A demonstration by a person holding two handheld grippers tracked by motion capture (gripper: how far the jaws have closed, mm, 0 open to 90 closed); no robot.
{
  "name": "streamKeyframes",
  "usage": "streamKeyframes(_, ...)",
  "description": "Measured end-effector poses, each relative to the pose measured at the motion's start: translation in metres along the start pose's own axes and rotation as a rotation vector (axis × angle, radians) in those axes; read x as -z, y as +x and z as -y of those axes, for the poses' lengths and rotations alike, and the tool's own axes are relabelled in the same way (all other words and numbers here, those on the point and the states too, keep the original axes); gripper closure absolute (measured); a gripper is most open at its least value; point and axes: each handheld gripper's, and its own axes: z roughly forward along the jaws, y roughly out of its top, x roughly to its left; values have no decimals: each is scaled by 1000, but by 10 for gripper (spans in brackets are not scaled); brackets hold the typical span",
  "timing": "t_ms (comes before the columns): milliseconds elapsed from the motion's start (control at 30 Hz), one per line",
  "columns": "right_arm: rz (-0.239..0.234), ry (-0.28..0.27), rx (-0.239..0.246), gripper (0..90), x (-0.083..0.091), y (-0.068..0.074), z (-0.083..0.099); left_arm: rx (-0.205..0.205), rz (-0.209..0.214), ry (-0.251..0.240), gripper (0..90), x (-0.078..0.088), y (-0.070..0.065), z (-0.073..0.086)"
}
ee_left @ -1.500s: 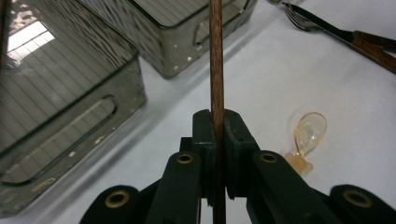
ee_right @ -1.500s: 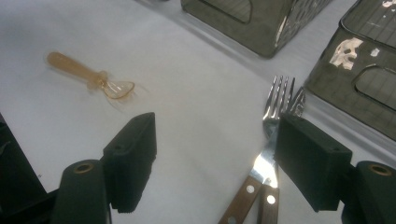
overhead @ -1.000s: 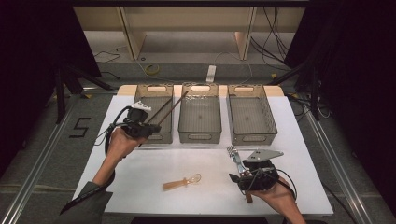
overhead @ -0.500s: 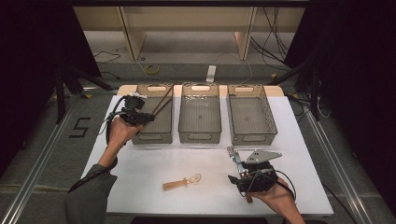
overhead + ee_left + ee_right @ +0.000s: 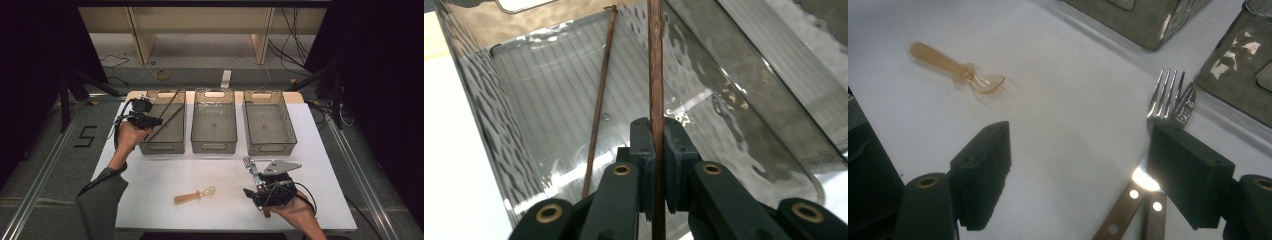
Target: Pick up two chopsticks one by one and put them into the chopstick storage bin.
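Chopstick (image 5: 655, 65) clamped in left gripper (image 5: 659, 150) — over left bin's (image 5: 145, 148) rim.

On my counter (image 5: 150, 180): three clear bins (image 5: 214, 121) in a row; two brown chopsticks (image 5: 655, 60), one clamped between my left fingers (image 5: 644, 150), the other lying in the left bin; two forks (image 5: 1168, 95) with wooden handles side by side; one amber plastic spoon (image 5: 195, 195).
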Motion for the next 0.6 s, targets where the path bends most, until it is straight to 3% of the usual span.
streamKeyframes(500, -7, -4, -3, 242, 1, 1, 0, -13, -43, 23, 832, -11, 9, -1)
streamKeyframes(600, -9, -3, 0, 240, 0, 1, 0, 4, -45, 22, 759, -11, 10, -1)
